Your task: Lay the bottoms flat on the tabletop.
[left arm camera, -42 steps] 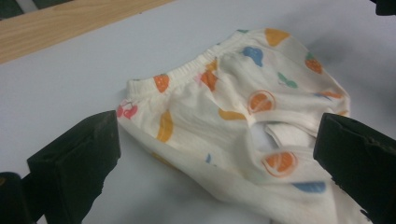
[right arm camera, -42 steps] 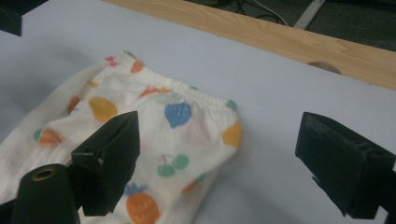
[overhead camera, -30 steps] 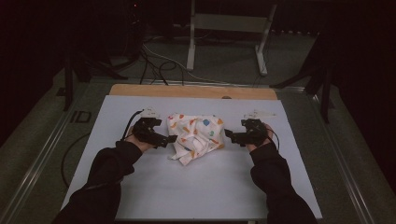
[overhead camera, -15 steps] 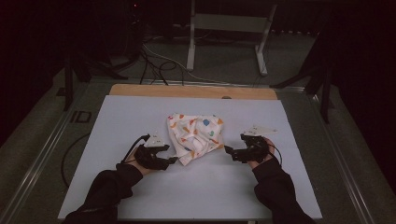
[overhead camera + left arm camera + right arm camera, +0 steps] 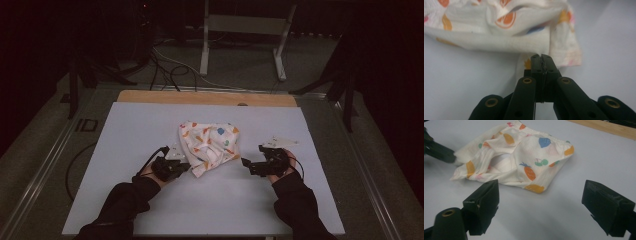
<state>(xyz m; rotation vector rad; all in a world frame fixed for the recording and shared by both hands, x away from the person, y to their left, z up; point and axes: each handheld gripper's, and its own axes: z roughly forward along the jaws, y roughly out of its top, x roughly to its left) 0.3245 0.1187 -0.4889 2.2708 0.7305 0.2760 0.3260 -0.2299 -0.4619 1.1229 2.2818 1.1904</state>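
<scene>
Small white garment with fruit print [image 5: 209,145] lies crumpled mid-bench [image 5: 125,200], between my two hands. My left hand-held gripper [image 5: 183,167] has just been closing and now sits pinched tight on the garment's near-left corner; in the left gripper view the jaws meet with a thin fold of cloth [image 5: 541,61] caught at the tips. It's a shallow bite, right at the edge, so I judge it could slip if I pull hard.

My right hand-held gripper [image 5: 246,163] has its jaws spread wide, nothing between them, just off the garment's right side and not touching. In the right gripper view the nearest corner [image 5: 534,188] sits ahead between the jaws, flat on the bench.

To do this step well:
- keep the left pinch steady, no tugging yet
- slide the right jaws low along the bench so one goes under that corner
- grab one layer edge, not the whole bunch
- take a deeper bite than the left has
- then draw both corners apart evenly to spread it flat
</scene>
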